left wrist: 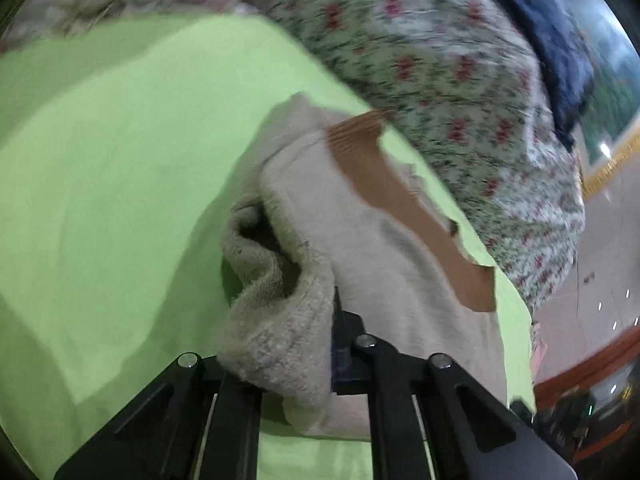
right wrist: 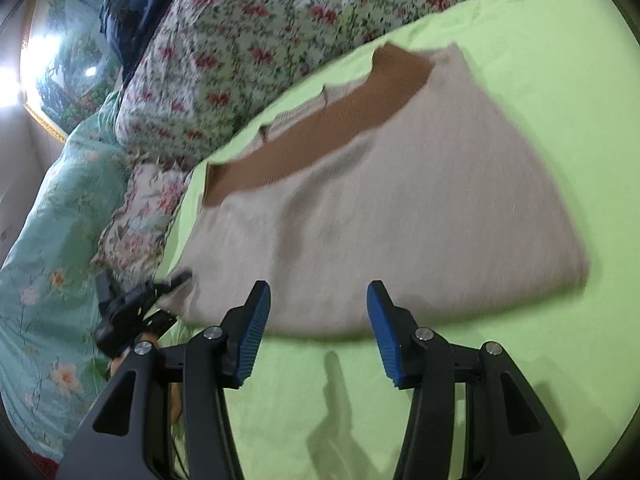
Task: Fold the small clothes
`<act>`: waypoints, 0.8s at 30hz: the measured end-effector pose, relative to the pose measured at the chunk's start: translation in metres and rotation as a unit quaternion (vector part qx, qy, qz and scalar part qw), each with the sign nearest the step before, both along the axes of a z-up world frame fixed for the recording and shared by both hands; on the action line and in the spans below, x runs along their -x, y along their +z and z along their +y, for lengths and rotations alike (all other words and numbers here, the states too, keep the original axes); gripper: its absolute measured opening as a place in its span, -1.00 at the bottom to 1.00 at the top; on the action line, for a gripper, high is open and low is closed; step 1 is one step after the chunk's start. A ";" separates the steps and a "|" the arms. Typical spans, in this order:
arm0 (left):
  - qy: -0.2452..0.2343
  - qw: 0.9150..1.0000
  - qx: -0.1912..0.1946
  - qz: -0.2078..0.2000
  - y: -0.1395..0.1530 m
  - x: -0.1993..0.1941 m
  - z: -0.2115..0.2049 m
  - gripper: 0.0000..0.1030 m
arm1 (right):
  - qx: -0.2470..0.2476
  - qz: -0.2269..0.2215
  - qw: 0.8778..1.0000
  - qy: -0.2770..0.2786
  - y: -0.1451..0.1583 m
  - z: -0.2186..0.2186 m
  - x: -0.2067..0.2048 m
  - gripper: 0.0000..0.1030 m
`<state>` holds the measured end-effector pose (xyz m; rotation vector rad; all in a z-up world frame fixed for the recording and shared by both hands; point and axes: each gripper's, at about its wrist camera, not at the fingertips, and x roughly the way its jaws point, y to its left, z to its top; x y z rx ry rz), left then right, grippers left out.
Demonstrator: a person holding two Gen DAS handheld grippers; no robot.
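Note:
A small beige fleece garment with a brown ribbed band lies folded on a lime green sheet. In the left wrist view my left gripper is shut on a bunched edge of the beige garment, which hides the left pad. That gripper also shows in the right wrist view at the garment's left corner. My right gripper is open and empty, its blue pads just at the garment's near edge.
A floral quilt lies bunched along the far side of the green sheet, with a dark blue cloth on it. A teal floral blanket lies at the left. A framed painting hangs on the wall.

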<state>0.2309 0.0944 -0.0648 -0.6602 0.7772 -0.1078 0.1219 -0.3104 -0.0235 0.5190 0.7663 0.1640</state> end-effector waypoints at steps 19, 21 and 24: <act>-0.234 0.966 -0.084 -0.067 0.034 0.000 -0.195 -0.85 | -0.183 0.056 0.973 0.130 -0.004 -0.021 -0.115 0.58; -0.232 0.967 -0.074 -0.068 0.035 0.000 -0.190 -0.85 | -0.170 0.077 0.973 0.136 -0.009 -0.008 -0.136 0.58; -0.235 0.966 -0.073 -0.074 0.039 0.004 -0.186 -0.85 | -0.197 0.076 0.962 0.174 -0.011 0.016 -0.165 0.59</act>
